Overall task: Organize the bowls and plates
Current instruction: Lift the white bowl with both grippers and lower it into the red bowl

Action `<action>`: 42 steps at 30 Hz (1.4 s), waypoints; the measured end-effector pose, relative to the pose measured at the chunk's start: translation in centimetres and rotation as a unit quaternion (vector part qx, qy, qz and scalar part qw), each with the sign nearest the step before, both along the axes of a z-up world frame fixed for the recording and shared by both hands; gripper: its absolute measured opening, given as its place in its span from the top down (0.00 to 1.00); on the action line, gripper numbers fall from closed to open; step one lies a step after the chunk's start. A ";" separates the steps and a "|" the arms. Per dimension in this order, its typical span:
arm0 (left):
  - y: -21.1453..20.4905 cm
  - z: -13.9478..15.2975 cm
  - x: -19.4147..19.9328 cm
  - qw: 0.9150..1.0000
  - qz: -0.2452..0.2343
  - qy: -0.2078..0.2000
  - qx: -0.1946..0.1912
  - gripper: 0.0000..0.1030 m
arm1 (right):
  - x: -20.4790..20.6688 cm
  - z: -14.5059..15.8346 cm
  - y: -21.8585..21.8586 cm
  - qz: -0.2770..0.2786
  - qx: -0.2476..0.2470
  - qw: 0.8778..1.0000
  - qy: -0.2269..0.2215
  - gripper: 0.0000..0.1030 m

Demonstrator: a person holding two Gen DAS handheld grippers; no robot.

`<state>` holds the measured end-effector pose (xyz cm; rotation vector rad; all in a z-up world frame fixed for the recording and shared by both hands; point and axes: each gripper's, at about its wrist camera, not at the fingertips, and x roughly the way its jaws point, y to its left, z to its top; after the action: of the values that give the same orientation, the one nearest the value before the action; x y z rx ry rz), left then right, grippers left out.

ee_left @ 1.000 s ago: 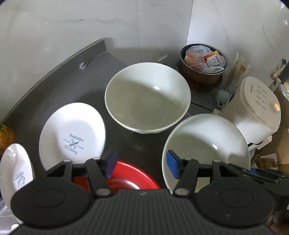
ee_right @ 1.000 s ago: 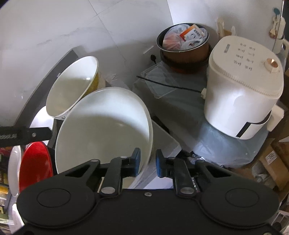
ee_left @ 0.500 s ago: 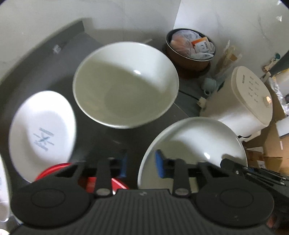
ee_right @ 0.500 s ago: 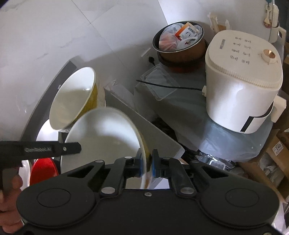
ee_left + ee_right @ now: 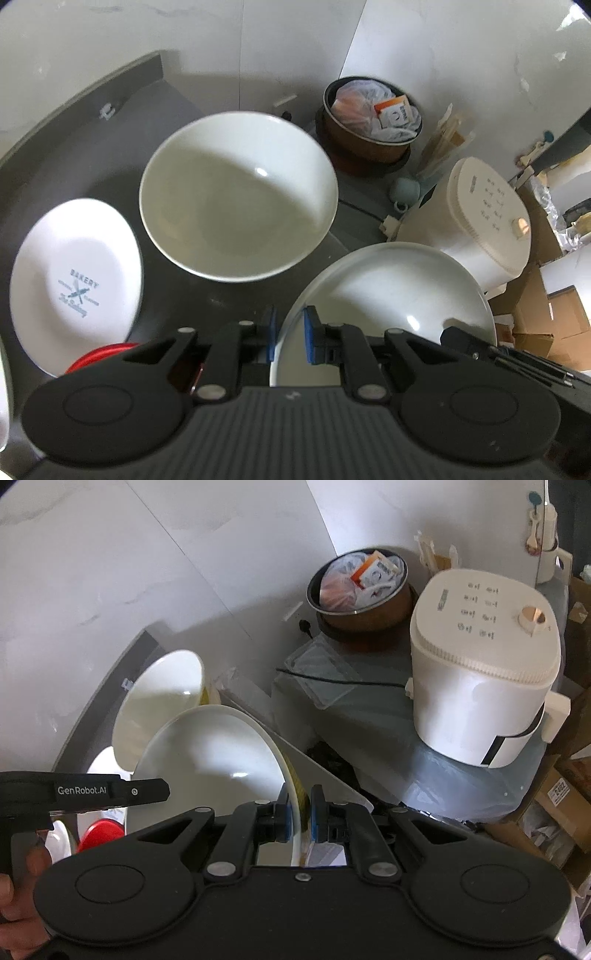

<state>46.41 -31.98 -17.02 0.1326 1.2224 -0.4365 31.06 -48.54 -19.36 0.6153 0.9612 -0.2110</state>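
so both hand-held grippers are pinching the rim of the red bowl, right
Not the red bowl. Both the left hand-held gripper and the right hand-held gripper close on the rim of the white bowl; the left wrist view shows the red one lying apart, untouched.

Left gripper [image 5: 289,339]: matte black body, ribbed grey-black housing at frame bottom, two round black discs either side, silver screw heads on the linkage arms, blue pads on the fingertips [image 5: 309,339]. Right gripper [image 5: 298,819]: same black linkage, silver screws, blue pads, smooth housing. White "GenRobot.AI" lettering on the black bar at left. Bare skin of hand [image 5: 14,897] lower left.
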 end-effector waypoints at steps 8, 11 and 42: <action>0.5 3.2 -0.1 1.000 0.006 -0.023 -0.005 0.87 | 0.3 2.7 0.3 -0.006 -0.001 1.000 -0.022 0.91; 1.3 4.3 -0.2 0.999 0.010 -0.032 -0.006 0.87 | 0.6 3.6 0.8 -0.001 -0.001 1.000 -0.031 0.91; 14.2 7.1 -3.9 0.992 0.120 -0.029 0.003 0.87 | 0.8 6.1 10.4 0.093 0.025 0.995 -0.027 0.89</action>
<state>42.54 -17.78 -9.92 0.0016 1.1655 -0.2180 31.91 -38.11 -13.30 0.5713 0.9679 -0.0055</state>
